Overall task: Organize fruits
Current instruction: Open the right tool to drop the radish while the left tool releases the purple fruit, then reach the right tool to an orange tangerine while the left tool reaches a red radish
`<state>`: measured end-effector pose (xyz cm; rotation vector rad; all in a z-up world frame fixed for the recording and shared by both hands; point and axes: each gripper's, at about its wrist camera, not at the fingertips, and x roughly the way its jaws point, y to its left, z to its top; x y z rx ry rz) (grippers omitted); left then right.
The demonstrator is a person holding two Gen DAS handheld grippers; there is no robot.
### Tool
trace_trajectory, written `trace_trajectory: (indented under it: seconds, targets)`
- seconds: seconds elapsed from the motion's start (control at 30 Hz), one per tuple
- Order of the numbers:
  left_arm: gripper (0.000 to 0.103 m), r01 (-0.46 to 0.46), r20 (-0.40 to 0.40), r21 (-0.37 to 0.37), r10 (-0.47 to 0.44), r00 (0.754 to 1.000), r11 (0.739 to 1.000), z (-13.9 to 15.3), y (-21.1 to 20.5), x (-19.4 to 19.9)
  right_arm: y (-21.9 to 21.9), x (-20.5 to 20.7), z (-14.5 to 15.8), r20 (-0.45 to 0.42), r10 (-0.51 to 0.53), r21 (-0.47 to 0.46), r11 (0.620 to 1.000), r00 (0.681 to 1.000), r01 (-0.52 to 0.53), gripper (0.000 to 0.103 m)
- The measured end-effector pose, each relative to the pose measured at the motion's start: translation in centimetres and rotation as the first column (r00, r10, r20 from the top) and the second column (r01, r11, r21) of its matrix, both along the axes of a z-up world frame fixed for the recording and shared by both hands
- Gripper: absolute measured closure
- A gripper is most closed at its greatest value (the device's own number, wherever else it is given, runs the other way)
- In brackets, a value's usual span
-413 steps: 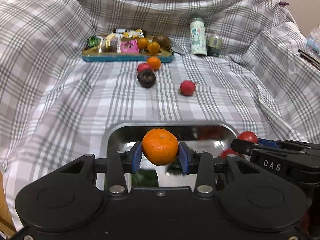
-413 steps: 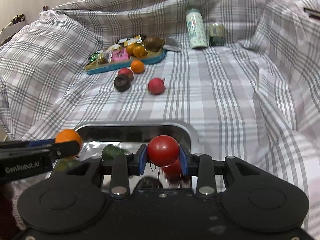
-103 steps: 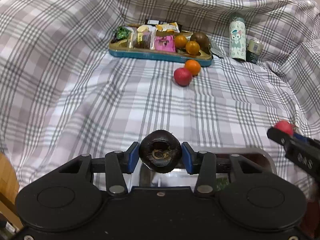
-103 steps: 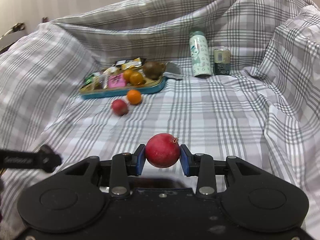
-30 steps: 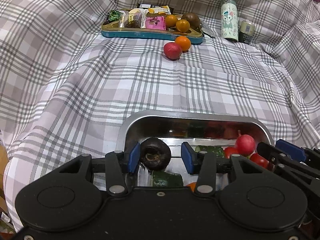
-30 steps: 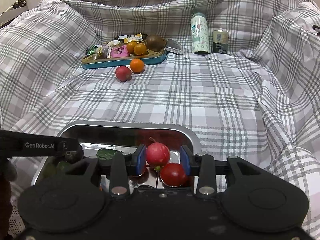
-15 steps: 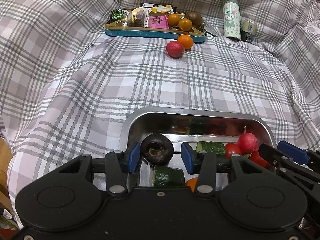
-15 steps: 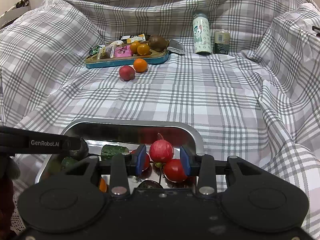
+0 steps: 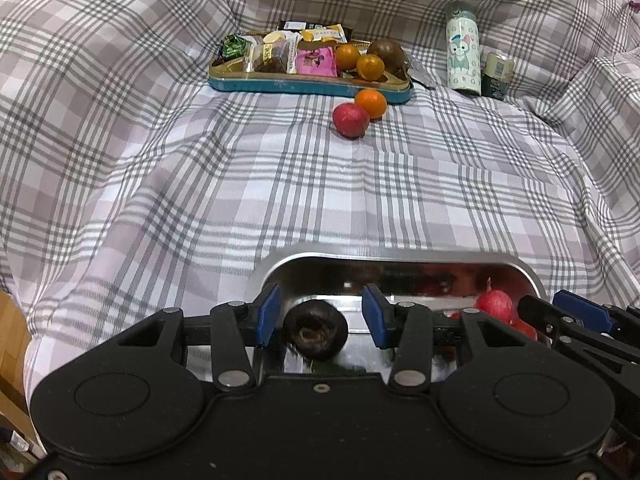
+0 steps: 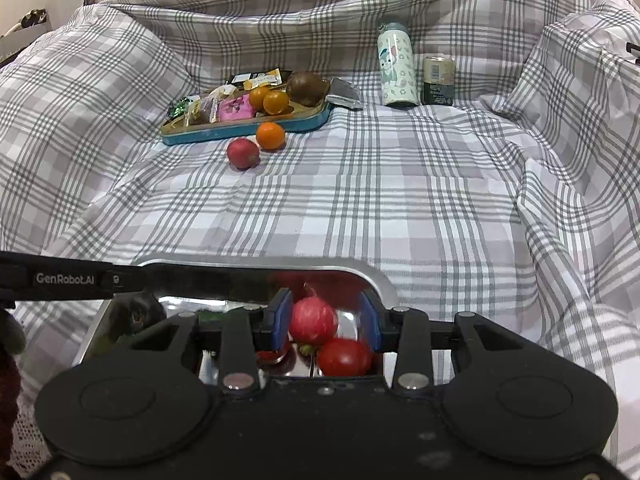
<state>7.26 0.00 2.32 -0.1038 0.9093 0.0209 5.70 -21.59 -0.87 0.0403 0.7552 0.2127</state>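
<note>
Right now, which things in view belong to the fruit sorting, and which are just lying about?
Part of the job: steel tray, dark fruit, pink fruit, tomato, loose orange, loose red fruit, oranges on the blue tray.

Lying about: snack packets, bottle, small can.

"GenRobot.AI" stands in white on the left gripper [image 10: 132,280], at the right gripper's left; no other text is legible.
</note>
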Motion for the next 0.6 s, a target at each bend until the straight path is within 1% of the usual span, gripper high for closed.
trace_trajectory:
  seconds: [0.27, 0.6]
  targets:
    - [0.05, 0.009, 0.039, 0.015, -0.01, 0.999, 1.0, 0.8, 0.1, 2.2, 0.7, 2.6, 0.6, 0.038, 0.018, -0.014, 1.0, 0.999, -0.017, 0.063]
    - [0.05, 0.024, 0.111, 0.046, -0.029, 0.993, 0.999, 1.6, -0.1, 7.1, 1.6, 7.0, 0.9, 0.083, 0.028, -0.034, 0.999, 0.996, -0.025, 0.063]
